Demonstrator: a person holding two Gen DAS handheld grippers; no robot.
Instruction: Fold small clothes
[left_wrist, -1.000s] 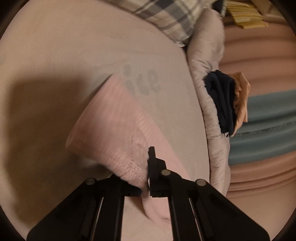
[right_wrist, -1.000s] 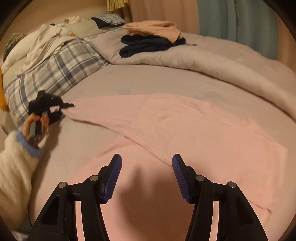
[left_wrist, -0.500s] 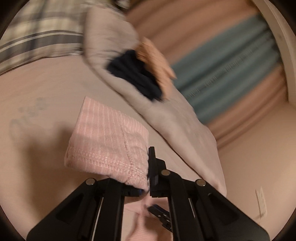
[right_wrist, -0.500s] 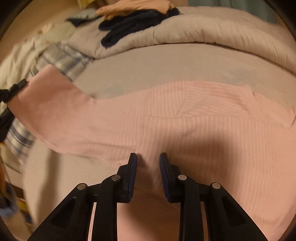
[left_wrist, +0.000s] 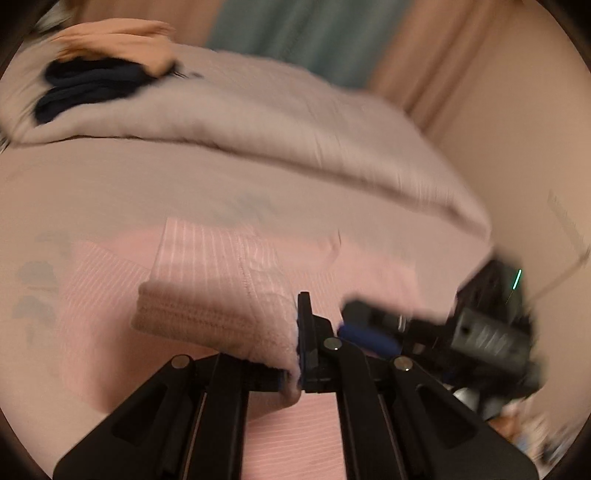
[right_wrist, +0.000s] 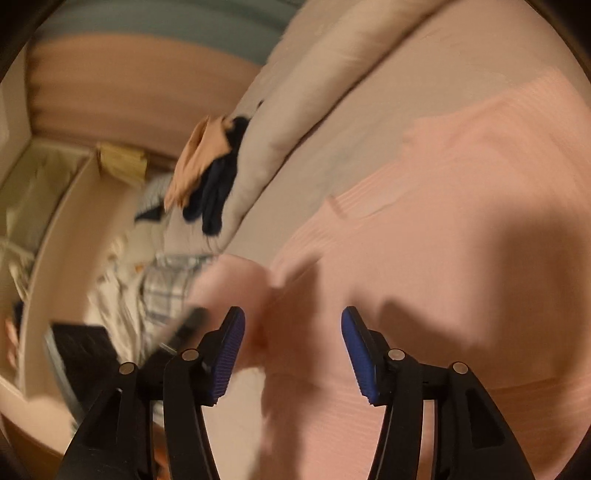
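Note:
A pink ribbed sweater (left_wrist: 103, 295) lies spread on the bed sheet (left_wrist: 147, 184). My left gripper (left_wrist: 297, 350) pinches the sweater's sleeve cuff (left_wrist: 207, 310) and holds it folded over the sweater's body; its jaws are just starting to open with the cloth still between them. To its right sits my right gripper (left_wrist: 369, 334), blurred, blue pad showing. In the right wrist view, the right gripper (right_wrist: 291, 332) hovers over the sweater (right_wrist: 443, 258), jaws opening wide, nothing pressed between the pads. The left gripper (right_wrist: 184, 328) shows there as a dark blur beside the raised sleeve (right_wrist: 229, 280).
A rolled grey duvet (left_wrist: 258, 122) runs along the far side of the bed, with dark navy clothes (left_wrist: 85, 85) and a peach garment (left_wrist: 118, 37) on it. A plaid pillow (right_wrist: 166, 284) lies at the head. A teal curtain (left_wrist: 306, 33) and a wall stand behind.
My left gripper swept the sleeve across onto the sweater's body, toward the right gripper. The right gripper narrowed its jaws, then spread them again, and rolled so the bed looks tilted.

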